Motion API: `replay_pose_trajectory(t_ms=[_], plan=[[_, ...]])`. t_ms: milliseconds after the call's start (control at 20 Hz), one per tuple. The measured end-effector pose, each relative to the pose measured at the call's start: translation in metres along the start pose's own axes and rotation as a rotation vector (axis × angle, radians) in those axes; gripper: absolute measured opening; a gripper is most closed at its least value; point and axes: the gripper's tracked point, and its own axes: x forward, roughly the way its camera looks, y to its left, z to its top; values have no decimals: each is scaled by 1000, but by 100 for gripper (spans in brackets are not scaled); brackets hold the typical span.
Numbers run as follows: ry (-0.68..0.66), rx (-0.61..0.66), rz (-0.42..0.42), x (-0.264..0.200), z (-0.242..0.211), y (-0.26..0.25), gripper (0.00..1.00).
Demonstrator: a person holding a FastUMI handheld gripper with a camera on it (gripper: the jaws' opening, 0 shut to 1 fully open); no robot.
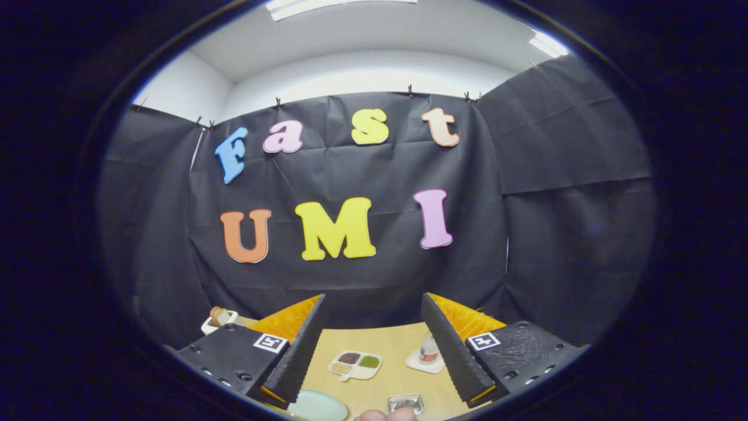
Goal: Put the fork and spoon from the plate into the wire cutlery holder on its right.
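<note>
Wooden table [385, 345] | tool [374, 345] fingers apart, empty | plate [318, 406] cut off

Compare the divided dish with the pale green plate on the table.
The divided dish is white with compartments holding dark, green and pale fillings; the plate is plain pale green. The dish lies further ahead between the open gripper fingers; the plate sits close by the left finger. Both rest flat on the wooden table.
</note>
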Motion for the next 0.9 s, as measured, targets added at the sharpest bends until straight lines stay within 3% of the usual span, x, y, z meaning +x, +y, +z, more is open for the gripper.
replay_pose_trajectory(t_ms=[900], plan=[[-42, 2, 76, -5, 7, 6, 96]])
